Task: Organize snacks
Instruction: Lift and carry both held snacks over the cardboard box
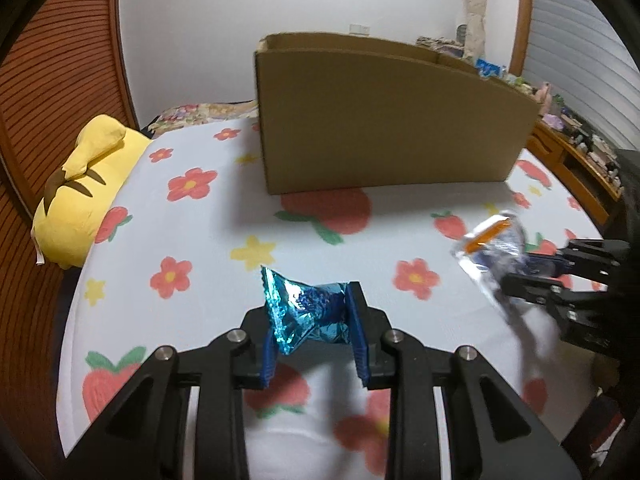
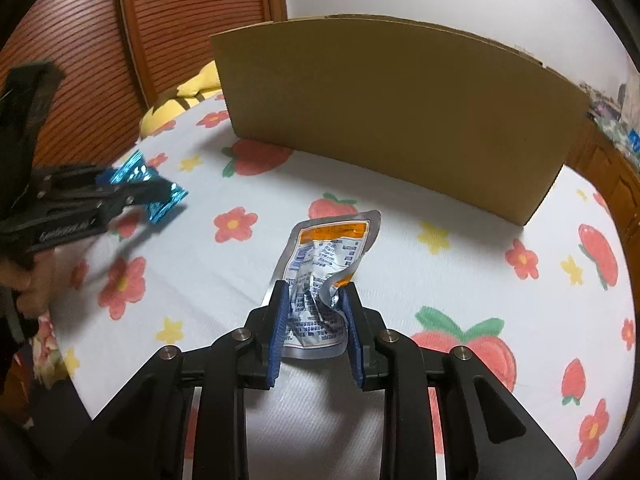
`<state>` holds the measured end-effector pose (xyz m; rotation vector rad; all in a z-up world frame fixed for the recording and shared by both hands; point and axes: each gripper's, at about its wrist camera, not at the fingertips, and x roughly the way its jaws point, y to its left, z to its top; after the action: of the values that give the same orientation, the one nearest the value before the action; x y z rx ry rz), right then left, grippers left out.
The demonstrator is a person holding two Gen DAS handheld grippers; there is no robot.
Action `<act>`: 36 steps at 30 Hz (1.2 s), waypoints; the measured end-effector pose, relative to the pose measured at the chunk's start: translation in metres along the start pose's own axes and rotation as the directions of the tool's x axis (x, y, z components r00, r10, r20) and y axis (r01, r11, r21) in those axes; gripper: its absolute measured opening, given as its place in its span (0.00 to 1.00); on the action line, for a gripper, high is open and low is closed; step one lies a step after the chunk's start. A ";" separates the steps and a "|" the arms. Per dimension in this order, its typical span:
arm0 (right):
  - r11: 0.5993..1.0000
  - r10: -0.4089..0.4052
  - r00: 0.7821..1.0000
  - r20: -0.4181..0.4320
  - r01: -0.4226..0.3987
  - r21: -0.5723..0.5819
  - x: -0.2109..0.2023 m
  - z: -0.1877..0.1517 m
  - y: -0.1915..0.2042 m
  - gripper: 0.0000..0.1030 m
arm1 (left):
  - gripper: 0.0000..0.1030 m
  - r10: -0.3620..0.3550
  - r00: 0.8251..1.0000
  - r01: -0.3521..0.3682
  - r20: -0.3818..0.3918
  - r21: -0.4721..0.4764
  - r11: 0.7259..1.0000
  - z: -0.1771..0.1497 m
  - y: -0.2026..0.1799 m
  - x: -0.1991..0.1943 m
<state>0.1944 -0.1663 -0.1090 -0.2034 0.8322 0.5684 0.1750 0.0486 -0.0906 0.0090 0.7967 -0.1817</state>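
My left gripper (image 1: 312, 312) is shut on a shiny blue snack packet (image 1: 304, 312) and holds it above the bed; it also shows in the right wrist view (image 2: 148, 196). My right gripper (image 2: 314, 300) is shut on a crumpled silver pouch with an orange band (image 2: 328, 264), held above the sheet; the pouch also shows in the left wrist view (image 1: 490, 248). An open cardboard box (image 1: 384, 120) stands on the bed ahead of both grippers, also in the right wrist view (image 2: 400, 108).
The bed has a white sheet with flowers and strawberries (image 1: 200, 220). A yellow plush pillow (image 1: 84, 184) lies at the left edge. Wooden slatted headboard (image 1: 52, 80) behind it. A cluttered wooden shelf (image 1: 576, 148) runs along the right.
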 end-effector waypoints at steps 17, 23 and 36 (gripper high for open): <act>0.999 0.034 0.998 0.044 -0.034 0.019 -0.013 -0.009 0.001 0.21 | 0.27 -0.053 0.997 0.052 0.050 0.029 0.998 -0.004 -0.031 -0.027; 0.997 0.045 0.996 0.081 -0.049 0.051 -0.025 -0.011 -0.004 0.21 | 0.27 -0.060 0.996 0.058 0.069 0.033 0.998 -0.003 -0.038 -0.033; 0.996 0.020 0.988 0.153 -0.032 0.078 -0.055 -0.023 -0.008 0.21 | 0.27 -0.078 0.993 0.073 0.089 0.065 0.995 -0.001 -0.055 -0.043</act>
<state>0.1543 -0.2033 -0.0835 -0.0740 0.7088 0.5666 0.1351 0.0011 -0.0574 0.0289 0.7001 -0.2769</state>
